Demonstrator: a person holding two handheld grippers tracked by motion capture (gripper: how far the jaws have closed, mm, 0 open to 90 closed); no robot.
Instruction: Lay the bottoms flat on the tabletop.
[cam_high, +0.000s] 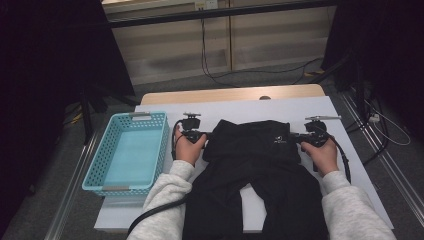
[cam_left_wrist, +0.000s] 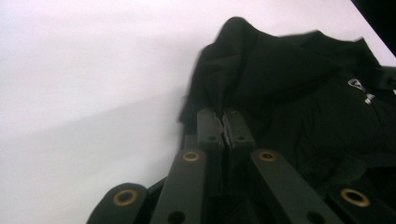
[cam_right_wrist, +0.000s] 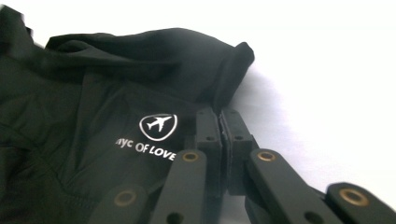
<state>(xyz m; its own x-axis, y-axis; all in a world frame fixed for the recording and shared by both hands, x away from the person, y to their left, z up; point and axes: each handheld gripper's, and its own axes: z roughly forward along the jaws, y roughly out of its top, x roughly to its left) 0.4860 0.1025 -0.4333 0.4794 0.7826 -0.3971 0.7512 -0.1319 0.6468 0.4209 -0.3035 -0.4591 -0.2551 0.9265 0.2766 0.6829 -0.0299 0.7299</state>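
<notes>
A black garment (cam_high: 260, 160) lies spread on the white table cover (cam_high: 240, 109), its two legs reaching toward the near edge. My left gripper (cam_high: 206, 136) is at the garment's upper left corner, and its jaws (cam_left_wrist: 223, 116) are pressed together on the cloth's edge (cam_left_wrist: 205, 93). At the upper right corner my right gripper (cam_high: 296, 136) is shut the same way (cam_right_wrist: 220, 116), pinching the folded hem (cam_right_wrist: 233, 60). A white aeroplane logo (cam_right_wrist: 159, 126) with lettering is printed just left of the right jaws. A hand holds each gripper.
A teal plastic basket (cam_high: 96, 170) with nothing in it stands at the table's left side, close to my left hand. Bare white cover runs beyond the garment to the wooden far edge (cam_high: 230, 94). Cables trail from both grippers.
</notes>
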